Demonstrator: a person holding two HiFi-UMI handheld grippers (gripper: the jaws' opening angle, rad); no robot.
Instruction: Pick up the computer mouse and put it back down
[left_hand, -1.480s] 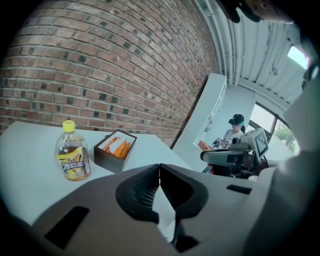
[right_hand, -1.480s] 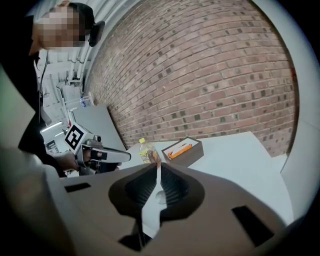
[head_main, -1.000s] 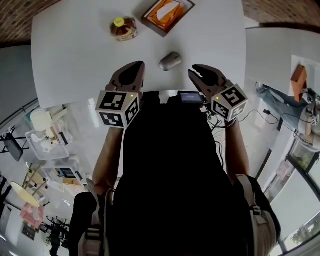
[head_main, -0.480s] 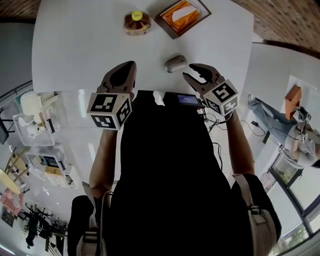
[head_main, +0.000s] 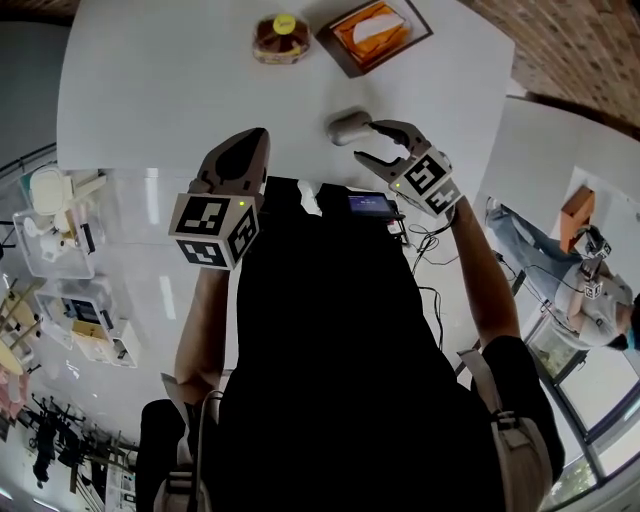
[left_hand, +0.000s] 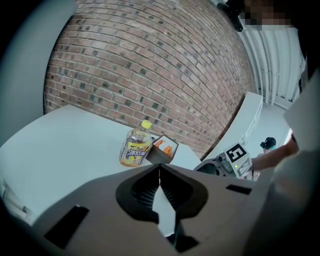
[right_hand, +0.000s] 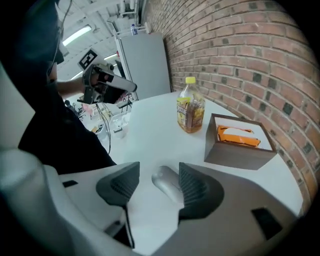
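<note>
Head view: one white table (head_main: 150, 90) carries one mouse (head_main: 346, 127), one bottle (head_main: 281, 38) and one box (head_main: 375, 35) with orange contents. The mouse lies near the table's near edge, well apart from the bottle and box, which sit side by side at the far edge. There are two claws. The left claw (head_main: 255, 138) hangs over the near edge, left of the mouse. The right claw (head_main: 367, 142) is at the mouse, one finger beside it. The person's dark torso fills the lower part of the view.

Left gripper view: the jaws are together, tip to tip. Beyond them the bottle stands upright just beside the box, with a brick wall behind. The right claw's marker cube shows at the right.

Right gripper view: the jaws stand apart and have just been opening. The mouse lies on the table between them, close to the pad on the right and clear of the other. Bottle and box stand further off.
</note>
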